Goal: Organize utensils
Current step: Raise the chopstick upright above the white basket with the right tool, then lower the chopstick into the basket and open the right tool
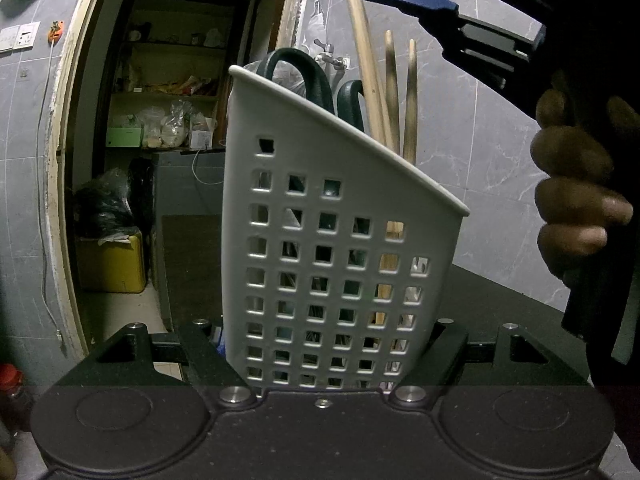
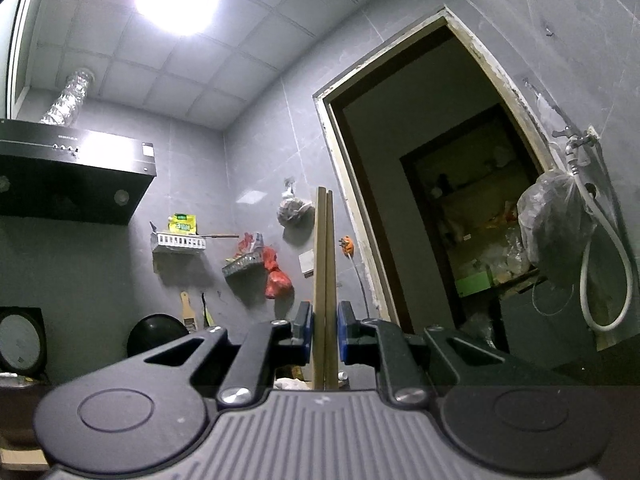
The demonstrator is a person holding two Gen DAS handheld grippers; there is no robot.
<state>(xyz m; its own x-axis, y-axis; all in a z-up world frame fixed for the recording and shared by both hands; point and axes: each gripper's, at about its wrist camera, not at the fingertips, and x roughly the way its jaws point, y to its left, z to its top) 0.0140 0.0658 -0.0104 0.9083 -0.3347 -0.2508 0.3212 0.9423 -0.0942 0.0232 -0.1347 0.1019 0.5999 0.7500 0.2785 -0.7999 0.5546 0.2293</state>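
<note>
While clamped, white perforated holder [image 1: 320,240] tilts, slanted rim.

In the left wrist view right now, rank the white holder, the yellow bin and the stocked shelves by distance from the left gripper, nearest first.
1. White holder: clamped between the fingers of the left gripper, centre.
2. Yellow bin: on the floor beyond the doorway, left.
3. Stocked shelves: deepest in the back room, upper left.
</note>
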